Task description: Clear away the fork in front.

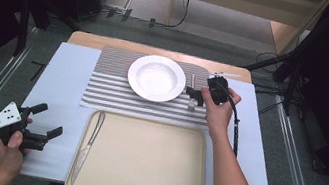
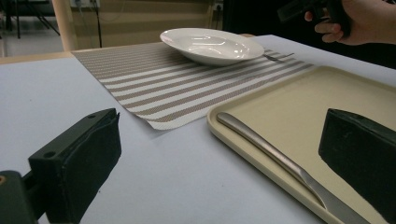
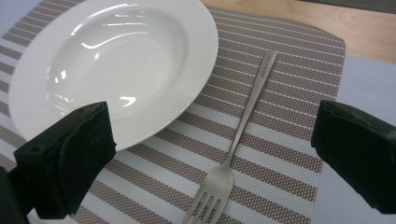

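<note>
A white deep plate (image 1: 156, 77) sits on a striped placemat (image 1: 107, 90). A steel fork (image 3: 243, 126) lies on the mat just right of the plate, its tines toward me. My right gripper (image 1: 192, 97) hovers over the fork, open, with its jaws standing wide on either side of it (image 3: 215, 154) and nothing held. On the left side of the beige tray (image 1: 149, 171) lies a table knife (image 1: 87, 145). At the table's near left my left gripper (image 1: 51, 119) is open and holds nothing. In its own view it (image 2: 219, 158) faces the knife (image 2: 280, 158) and the tray rim (image 2: 224, 135).
A pale sheet (image 1: 60, 80) covers the wooden table (image 1: 159, 51), with bare room left of the mat. In the left gripper view the plate (image 2: 212, 44) and the other hand (image 2: 359, 21) show farther off. Dark stands and cables ring the table.
</note>
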Motion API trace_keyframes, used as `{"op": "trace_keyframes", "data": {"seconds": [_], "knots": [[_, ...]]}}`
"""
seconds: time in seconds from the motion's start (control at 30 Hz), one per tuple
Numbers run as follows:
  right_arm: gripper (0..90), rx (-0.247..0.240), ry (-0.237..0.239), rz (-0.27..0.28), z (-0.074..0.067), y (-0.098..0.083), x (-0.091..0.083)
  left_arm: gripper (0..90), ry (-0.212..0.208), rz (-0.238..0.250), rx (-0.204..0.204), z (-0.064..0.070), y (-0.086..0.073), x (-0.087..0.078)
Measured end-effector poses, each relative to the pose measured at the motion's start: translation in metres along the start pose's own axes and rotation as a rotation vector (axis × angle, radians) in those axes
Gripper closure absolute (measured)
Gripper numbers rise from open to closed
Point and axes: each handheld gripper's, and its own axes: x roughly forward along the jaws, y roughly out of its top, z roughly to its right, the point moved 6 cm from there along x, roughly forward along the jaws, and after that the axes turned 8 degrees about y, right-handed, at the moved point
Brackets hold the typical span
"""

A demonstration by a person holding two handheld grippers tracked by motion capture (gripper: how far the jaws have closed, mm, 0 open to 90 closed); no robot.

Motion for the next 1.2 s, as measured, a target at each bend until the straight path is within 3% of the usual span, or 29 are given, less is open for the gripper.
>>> {"op": "trace_keyframes", "data": {"seconds": [0.2, 0.27, 0.37, 0.43, 0.5, 0.57, 0.67, 0.8, 0.9, 1.03, 1.17, 1.2], "knots": [[2.4, -0.021, -0.076, -0.108, -0.001, 0.004, 0.016, 0.0, -0.001, 0.000, -0.001, 0.000, 0.000, 0.000], [20.7, -0.026, -0.169, -0.109, 0.001, 0.005, 0.019, 0.0, 0.000, 0.000, -0.003, 0.000, 0.000, 0.000], [24.2, 0.011, -0.144, -0.082, 0.002, 0.007, 0.023, 0.0, -0.002, -0.001, 0.000, 0.000, 0.000, 0.000], [29.8, 0.013, -0.155, -0.087, 0.003, 0.007, 0.025, 0.0, -0.003, -0.001, 0.000, 0.000, 0.000, 0.000], [36.8, 0.011, -0.194, -0.113, 0.006, 0.006, 0.029, 0.0, -0.003, -0.001, 0.000, 0.000, 0.000, 0.000], [45.4, 0.016, -0.194, -0.130, 0.007, 0.006, 0.033, 0.0, -0.003, -0.002, 0.002, 0.000, 0.000, 0.000], [55.6, -0.021, -0.213, -0.162, 0.010, 0.004, 0.037, 0.0, -0.003, -0.001, 0.002, 0.000, 0.000, 0.001], [65.5, 0.003, -0.234, -0.211, 0.014, 0.001, 0.042, 0.0, -0.003, -0.001, 0.000, 0.000, 0.000, 0.001], [67.9, 0.028, -0.220, -0.244, 0.016, 0.000, 0.045, 0.0, -0.003, -0.001, 0.001, 0.000, 0.000, 0.001], [72.4, 0.023, -0.230, -0.284, 0.018, -0.001, 0.050, 0.0, -0.006, -0.003, 0.006, 0.000, 0.000, 0.001], [72.3, 0.057, -0.225, -0.315, 0.018, -0.003, 0.056, 0.0, -0.005, -0.005, 0.007, 0.001, 0.000, 0.001], [72.3, 0.047, -0.225, -0.322, 0.018, -0.003, 0.057, 0.0, -0.005, -0.005, 0.008, 0.001, 0.000, 0.002]]}}
